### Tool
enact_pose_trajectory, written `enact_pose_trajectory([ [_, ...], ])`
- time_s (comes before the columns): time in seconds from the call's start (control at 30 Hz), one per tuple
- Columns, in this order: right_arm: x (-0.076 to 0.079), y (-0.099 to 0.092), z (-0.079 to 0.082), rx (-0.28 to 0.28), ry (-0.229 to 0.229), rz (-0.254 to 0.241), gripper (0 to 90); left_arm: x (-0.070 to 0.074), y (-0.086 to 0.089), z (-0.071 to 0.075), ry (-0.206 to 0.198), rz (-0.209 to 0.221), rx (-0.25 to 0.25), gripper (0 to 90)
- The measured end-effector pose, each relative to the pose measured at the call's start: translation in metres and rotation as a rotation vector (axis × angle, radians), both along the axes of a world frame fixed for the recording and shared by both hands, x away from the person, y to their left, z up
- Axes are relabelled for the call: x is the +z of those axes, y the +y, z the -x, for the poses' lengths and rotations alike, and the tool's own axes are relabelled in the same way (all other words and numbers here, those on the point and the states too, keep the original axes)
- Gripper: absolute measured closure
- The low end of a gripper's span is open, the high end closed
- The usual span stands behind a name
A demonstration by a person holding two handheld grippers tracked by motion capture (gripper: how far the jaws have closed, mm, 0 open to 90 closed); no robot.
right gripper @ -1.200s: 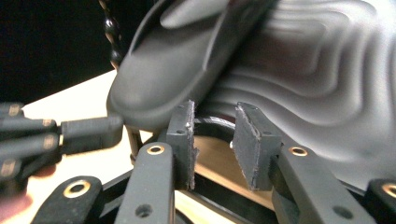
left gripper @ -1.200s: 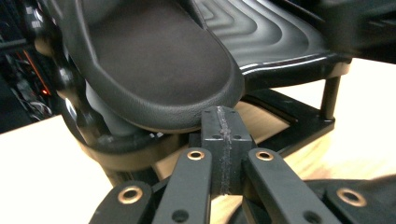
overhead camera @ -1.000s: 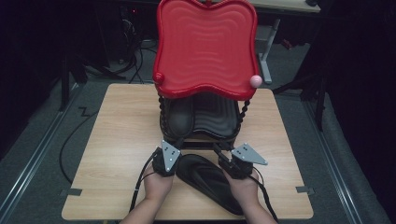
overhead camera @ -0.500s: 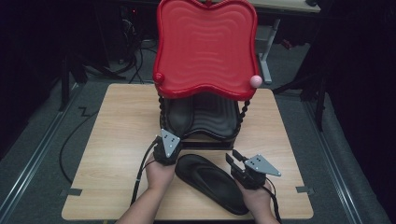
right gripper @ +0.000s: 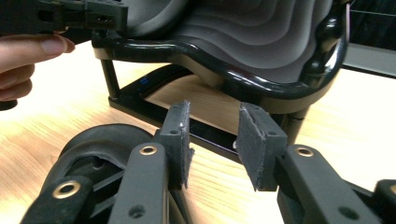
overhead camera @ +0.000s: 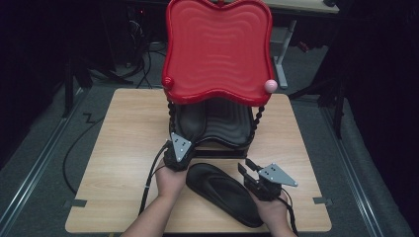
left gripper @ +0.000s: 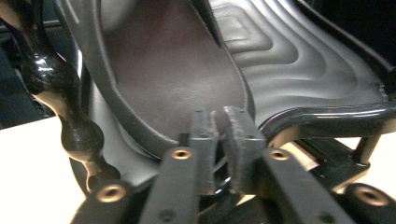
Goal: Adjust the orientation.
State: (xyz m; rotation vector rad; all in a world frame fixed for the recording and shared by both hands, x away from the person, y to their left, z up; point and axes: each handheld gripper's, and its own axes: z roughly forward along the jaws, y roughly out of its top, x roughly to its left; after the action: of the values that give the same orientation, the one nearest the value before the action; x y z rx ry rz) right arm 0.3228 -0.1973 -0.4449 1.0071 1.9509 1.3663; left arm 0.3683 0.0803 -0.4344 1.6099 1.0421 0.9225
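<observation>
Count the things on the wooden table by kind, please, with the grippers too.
Black flip-flop sandals: 2
Two-tier rack with red wavy top tray and black lower tray: 1
Hand-held black grippers: 2
Total: 5

From my feed I see a light wooden counter (overhead camera: 118, 148) on a dark grey floor (overhead camera: 44, 128). Two grey tape strips (overhead camera: 74, 203) mark its near corners. Behind it, a pale desk leg (overhead camera: 281, 59) and tangled cables (overhead camera: 141, 54) sit in darkness.
</observation>
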Motion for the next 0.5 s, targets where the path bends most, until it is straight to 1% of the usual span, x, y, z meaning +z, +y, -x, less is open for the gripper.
enact_pose_trajectory([
  [0.1,0.003,-0.01,0.003,-0.003,0.018,0.03,61.1,0.001,0.005,0.014,-0.033,-0.004,-0.021,68.0],
  [0.17,0.003,-0.018,0.006,0.0,0.04,0.028,59.6,-0.001,0.01,0.026,-0.037,-0.028,-0.03,63.3],
  [0.23,0.001,-0.024,0.011,0.0,0.046,0.032,58.9,-0.006,0.015,0.039,-0.019,-0.039,-0.036,60.2],
  [0.3,-0.003,-0.027,0.015,0.007,0.061,0.049,57.2,-0.013,0.02,0.051,0.01,-0.056,-0.047,57.2],
  [0.37,-0.006,-0.029,0.018,0.018,0.073,0.054,56.1,-0.02,0.025,0.064,0.022,-0.075,-0.055,55.0],
  [0.4,-0.008,-0.03,0.019,0.022,0.079,0.052,55.7,-0.024,0.028,0.071,0.029,-0.075,-0.056,54.5],
  [0.43,-0.01,-0.03,0.021,0.023,0.08,0.051,55.7,-0.031,0.03,0.078,0.047,-0.074,-0.057,53.9],
  [0.5,-0.016,-0.029,0.024,0.026,0.077,0.052,55.3,-0.041,0.034,0.085,0.062,-0.086,-0.051,52.4],
])
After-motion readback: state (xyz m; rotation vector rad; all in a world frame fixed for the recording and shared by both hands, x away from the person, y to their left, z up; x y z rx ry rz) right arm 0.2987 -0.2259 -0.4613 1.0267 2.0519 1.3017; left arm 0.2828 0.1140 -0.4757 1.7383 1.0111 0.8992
